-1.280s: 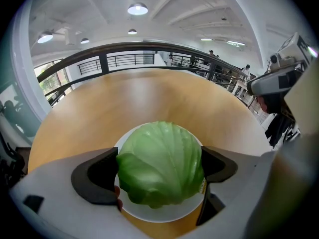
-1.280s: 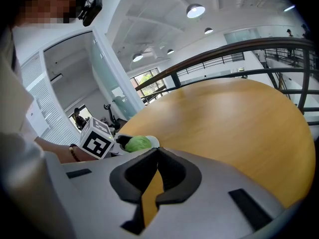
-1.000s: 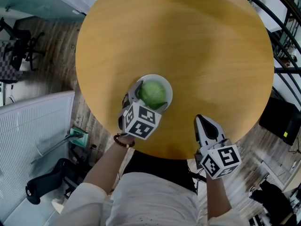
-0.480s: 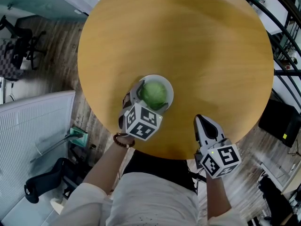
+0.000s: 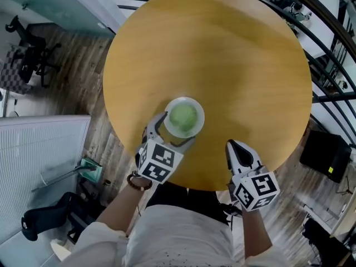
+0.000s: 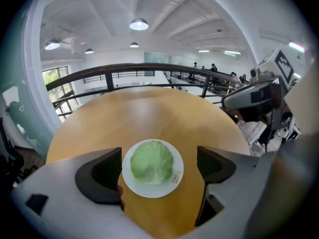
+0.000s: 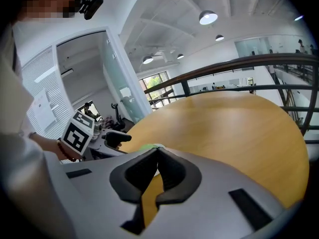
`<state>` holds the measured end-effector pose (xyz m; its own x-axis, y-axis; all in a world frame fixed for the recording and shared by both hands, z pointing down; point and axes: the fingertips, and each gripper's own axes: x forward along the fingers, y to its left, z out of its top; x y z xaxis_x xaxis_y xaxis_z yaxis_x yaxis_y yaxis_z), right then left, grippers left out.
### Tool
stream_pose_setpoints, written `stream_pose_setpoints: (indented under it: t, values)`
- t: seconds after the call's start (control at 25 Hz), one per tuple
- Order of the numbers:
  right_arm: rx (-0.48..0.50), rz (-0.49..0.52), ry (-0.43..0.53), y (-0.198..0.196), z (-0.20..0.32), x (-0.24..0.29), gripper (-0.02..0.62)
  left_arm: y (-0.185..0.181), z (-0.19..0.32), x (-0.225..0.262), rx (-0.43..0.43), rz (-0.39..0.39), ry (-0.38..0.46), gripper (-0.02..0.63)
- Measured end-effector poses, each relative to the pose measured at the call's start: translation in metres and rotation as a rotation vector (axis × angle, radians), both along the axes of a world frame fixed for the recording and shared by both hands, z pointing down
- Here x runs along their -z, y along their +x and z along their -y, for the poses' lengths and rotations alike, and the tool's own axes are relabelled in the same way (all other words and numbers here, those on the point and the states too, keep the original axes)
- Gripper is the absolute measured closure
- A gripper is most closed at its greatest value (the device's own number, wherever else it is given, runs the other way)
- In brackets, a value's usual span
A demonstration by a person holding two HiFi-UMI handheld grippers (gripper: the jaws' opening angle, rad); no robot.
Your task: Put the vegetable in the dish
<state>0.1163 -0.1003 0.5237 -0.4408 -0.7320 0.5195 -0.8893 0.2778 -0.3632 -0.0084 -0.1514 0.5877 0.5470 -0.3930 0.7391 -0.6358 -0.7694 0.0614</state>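
Vegetable (image 5: 183,117) sits centred in the white dish (image 5: 201,115), near edge of the table (image 5: 222,54). Left gripper (image 5: 172,132) is just near of the dish, jaws spread, gripping nothing — placement judged complete. Right gripper (image 5: 238,146) is well right, jaws pressed together, empty — apparently idle.

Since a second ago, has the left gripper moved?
Yes. The left gripper has backed off the dish, which holds the cabbage, toward the near edge of the table.

Cabbage (image 5: 183,116) in white dish (image 5: 201,122), round table (image 5: 222,54).
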Motion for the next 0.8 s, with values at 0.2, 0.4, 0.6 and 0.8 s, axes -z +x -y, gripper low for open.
stream_pose_setpoints:
  t: [0.2, 0.4, 0.6, 0.8]
  values:
    - [0.056, -0.012, 0.051, -0.017, -0.017, 0.038, 0.571, -0.020, -0.031, 0.064, 0.126, -0.174, -0.007, 0.315]
    - [0.127, 0.007, 0.097, -0.039, -0.032, 0.082, 0.571, -0.038, -0.055, 0.128, 0.227, -0.305, 0.033, 0.526]
    - [0.178, -0.013, 0.162, -0.055, -0.044, 0.121, 0.571, -0.042, -0.083, 0.169, 0.234, -0.289, 0.112, 0.569]
    - [0.172, -0.025, 0.162, -0.059, -0.055, 0.128, 0.571, -0.049, -0.101, 0.172, 0.310, -0.287, 0.105, 0.581]
